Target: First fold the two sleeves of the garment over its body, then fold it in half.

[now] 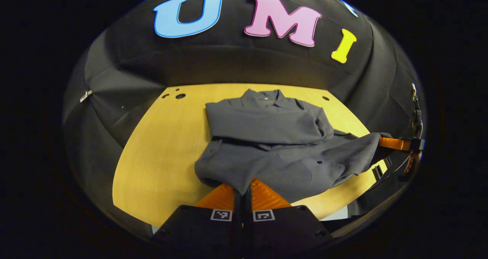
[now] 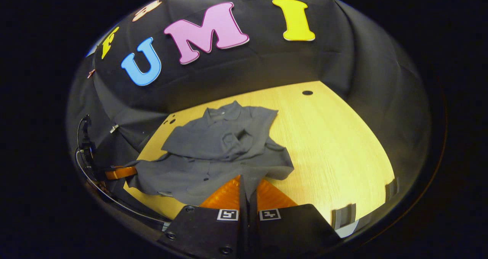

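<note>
Garment (image 1: pixel 274 144), a grey collared shirt, lies on the yellow wooden table (image 1: pixel 164 152), its collar toward the booth wall and both sleeves folded across its body. The left gripper (image 1: pixel 243 192) has its fingers closed together on the near hem at one bottom corner, cloth pinched between them. The right gripper (image 2: pixel 248 188) clamps the other bottom corner of the hem the same way. In each view the other gripper appears at the far side, gripping the cloth edge, which is raised slightly off the table.
</note>
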Demonstrator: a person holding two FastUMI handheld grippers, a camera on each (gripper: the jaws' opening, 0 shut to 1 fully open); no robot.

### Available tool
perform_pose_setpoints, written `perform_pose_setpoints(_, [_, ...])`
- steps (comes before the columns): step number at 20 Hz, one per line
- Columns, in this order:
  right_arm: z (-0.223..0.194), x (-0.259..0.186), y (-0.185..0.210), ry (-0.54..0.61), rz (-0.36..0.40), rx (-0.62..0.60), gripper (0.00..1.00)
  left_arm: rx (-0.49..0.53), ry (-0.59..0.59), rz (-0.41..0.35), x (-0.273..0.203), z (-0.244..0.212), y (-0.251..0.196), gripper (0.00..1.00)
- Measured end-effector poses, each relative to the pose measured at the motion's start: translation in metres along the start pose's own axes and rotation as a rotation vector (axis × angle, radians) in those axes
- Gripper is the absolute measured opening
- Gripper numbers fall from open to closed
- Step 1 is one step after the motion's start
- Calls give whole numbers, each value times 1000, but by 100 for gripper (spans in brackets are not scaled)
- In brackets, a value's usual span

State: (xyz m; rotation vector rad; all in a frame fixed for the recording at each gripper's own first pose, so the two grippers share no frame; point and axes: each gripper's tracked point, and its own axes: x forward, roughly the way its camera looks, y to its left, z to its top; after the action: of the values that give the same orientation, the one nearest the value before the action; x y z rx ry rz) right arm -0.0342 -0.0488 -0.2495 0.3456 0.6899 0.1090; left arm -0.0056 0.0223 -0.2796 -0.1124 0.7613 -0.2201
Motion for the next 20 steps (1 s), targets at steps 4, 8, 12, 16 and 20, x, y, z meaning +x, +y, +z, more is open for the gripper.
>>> perform_pose_setpoints(4, [41,5,7,-69,7,-44,5,14,-60,5,3,35,6,6])
perform_pose_setpoints(8, [73,20,7,-117,8,-40,5,-4,-100,7,15,66,15,5])
perform_pose_setpoints(12, [100,39,9,-150,23,-45,5,-4,-137,8,32,100,21,6])
perform_pose_setpoints(16, [128,65,10,-181,27,-54,5,5,-168,10,53,132,27,5])
perform_pose_setpoints(20, [153,95,5,-208,17,-77,5,21,-186,13,78,159,34,5])
